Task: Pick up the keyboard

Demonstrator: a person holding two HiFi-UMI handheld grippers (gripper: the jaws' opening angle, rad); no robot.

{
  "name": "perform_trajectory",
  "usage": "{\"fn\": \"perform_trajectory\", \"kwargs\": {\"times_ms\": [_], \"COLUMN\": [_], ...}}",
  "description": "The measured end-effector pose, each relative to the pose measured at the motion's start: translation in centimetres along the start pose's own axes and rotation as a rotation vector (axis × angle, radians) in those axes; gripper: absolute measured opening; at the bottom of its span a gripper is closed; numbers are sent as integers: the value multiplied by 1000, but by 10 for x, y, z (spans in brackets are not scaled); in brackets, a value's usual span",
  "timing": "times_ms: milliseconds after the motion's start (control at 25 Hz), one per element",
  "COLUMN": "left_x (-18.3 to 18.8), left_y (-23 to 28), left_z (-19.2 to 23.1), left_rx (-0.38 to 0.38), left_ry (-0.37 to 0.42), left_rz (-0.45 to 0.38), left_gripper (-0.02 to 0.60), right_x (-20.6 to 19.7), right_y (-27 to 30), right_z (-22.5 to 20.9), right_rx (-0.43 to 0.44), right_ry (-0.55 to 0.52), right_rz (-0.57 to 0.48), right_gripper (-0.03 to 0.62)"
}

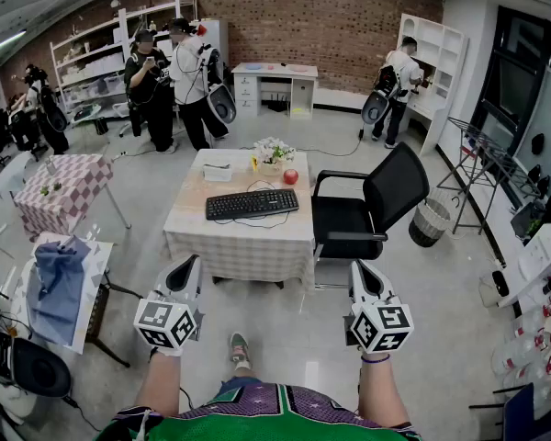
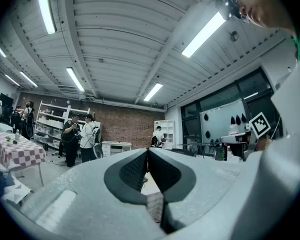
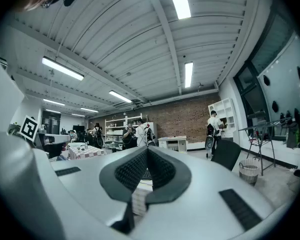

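The black keyboard lies across the middle of a table covered with a pale checked cloth, its cable looping in front of it. Both grippers are held level, well short of the table's near edge and above the floor. My left gripper is at the lower left and my right gripper at the lower right. In the left gripper view the left gripper has its dark pads pressed together with nothing between them. The right gripper looks the same in the right gripper view.
A black office chair stands at the table's right side. A flower pot, a red apple and a white box sit behind the keyboard. A side table with blue cloth is at left, a wastebasket at right. People stand at the back.
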State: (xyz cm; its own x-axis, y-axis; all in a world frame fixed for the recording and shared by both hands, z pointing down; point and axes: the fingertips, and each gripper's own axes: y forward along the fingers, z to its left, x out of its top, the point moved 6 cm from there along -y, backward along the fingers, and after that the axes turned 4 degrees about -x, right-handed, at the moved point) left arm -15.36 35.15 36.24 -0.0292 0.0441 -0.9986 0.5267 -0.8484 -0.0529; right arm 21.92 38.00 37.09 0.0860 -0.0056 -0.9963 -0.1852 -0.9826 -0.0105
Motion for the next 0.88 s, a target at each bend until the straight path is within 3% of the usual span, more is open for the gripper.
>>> {"fn": "perform_trajectory", "kwargs": {"times_ms": [880], "left_x": [-7], "left_y": [-4], "left_z": [25], "left_rx": [32], "left_ry": [-15], "left_rz": [13], "left_gripper": [18], "right_x": [-1], "right_y": [26], "right_z": [11], "right_rx": [4], "right_ry": [-13], "right_rz": [-9], "right_gripper": [0]}}
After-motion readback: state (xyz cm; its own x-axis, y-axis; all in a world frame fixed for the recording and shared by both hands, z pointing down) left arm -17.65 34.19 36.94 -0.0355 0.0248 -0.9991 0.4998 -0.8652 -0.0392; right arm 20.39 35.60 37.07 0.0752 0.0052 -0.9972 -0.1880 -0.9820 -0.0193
